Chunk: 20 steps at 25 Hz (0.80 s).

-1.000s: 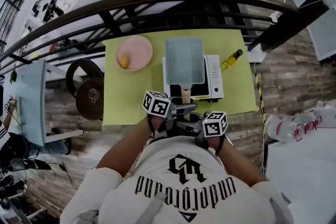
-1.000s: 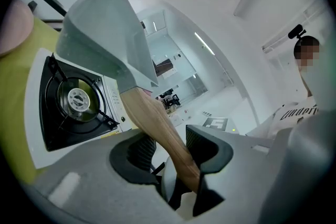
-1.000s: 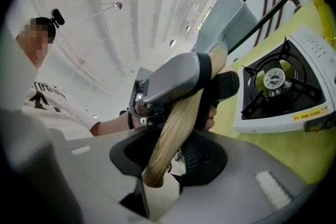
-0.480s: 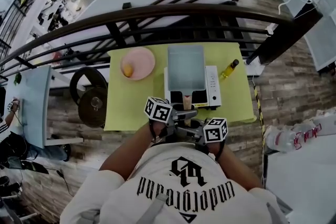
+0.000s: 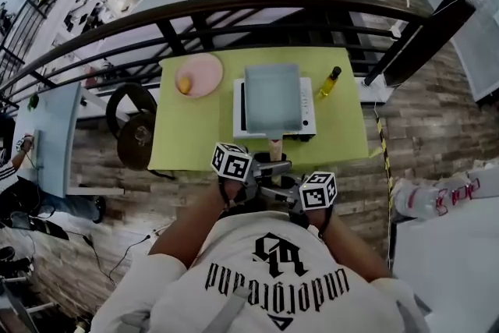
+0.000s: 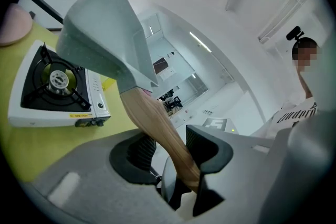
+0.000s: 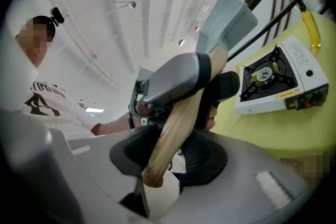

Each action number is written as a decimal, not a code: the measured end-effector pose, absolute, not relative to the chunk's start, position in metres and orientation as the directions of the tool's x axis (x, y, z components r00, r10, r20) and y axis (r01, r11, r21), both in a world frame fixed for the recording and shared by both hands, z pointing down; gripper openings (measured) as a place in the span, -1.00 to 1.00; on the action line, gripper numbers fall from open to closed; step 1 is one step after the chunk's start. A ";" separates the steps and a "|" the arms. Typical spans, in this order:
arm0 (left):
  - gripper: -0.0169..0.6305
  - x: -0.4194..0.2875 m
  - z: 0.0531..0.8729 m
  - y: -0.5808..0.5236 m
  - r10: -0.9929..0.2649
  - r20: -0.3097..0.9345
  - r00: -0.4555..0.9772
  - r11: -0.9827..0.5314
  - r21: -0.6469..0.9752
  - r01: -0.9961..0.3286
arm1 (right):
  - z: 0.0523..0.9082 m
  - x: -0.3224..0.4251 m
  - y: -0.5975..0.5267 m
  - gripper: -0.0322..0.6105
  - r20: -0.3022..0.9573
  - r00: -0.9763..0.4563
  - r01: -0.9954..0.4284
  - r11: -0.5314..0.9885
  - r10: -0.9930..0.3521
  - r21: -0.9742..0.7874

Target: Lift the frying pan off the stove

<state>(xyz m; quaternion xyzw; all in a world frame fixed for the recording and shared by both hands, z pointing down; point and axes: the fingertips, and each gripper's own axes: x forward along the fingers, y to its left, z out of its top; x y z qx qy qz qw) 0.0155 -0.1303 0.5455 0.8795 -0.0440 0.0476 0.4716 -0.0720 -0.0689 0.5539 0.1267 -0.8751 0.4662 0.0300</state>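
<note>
Left gripper view, left gripper (image 6: 167,150) clamped on the wooden handle (image 6: 149,115), pan (image 6: 102,29) tilted up, open gap above stove (image 6: 58,107), right gripper (image 7: 170,157) clamped on the handle end, plate (image 5: 199,76) and bottle (image 5: 330,82) flanking stove near table (image 5: 187,144) far edge.

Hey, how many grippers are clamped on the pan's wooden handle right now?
2. The left gripper grips the handle nearer the pan; the right gripper grips it near its free end.

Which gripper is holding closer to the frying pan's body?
Left. The left gripper clamps the wooden handle nearer the frying pan; the right gripper clamps the handle's end, behind it.
</note>
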 end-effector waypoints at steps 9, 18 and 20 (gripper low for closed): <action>-0.36 0.040 0.554 -0.047 -0.060 0.148 0.987 -0.523 0.838 -0.157 | 0.558 -0.045 0.018 -0.47 0.155 -0.975 -0.215 0.521 -0.157 -0.826; -0.36 0.038 0.555 -0.004 -0.035 0.160 0.987 -0.516 0.843 -0.155 | 0.558 -0.049 0.059 -0.47 0.148 -0.973 -0.218 0.502 -0.175 -0.837; -0.36 0.033 0.554 0.002 -0.027 0.157 0.987 -0.520 0.841 -0.148 | 0.558 -0.054 0.064 -0.47 0.151 -0.972 -0.224 0.506 -0.180 -0.833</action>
